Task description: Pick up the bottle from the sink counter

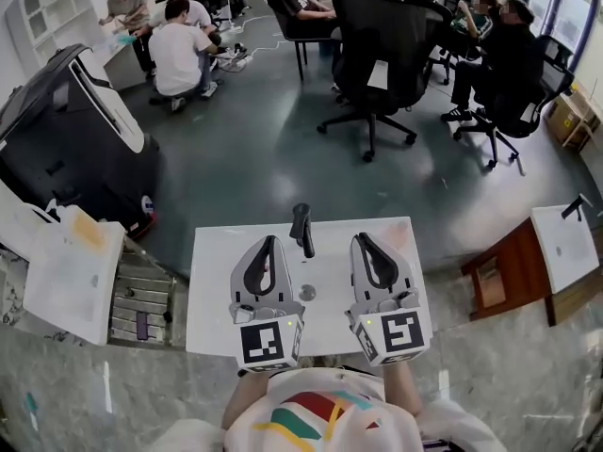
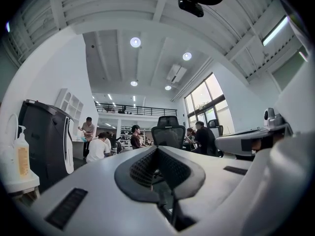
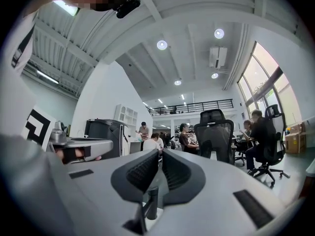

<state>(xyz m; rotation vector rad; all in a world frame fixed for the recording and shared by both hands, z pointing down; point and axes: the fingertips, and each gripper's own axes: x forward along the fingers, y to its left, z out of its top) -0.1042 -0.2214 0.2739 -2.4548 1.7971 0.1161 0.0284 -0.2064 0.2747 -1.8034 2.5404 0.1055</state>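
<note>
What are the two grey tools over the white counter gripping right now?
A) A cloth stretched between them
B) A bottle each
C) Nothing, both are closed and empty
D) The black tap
C: each gripper's own view shows the left gripper and the right gripper with jaws pressed together and nothing between them, and in the head view the tap stands apart from both.

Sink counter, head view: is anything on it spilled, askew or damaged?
Nothing stands out. The sink counter shows its black faucet and no spill. The bottle stands elsewhere, on a white stand at the left.
</note>
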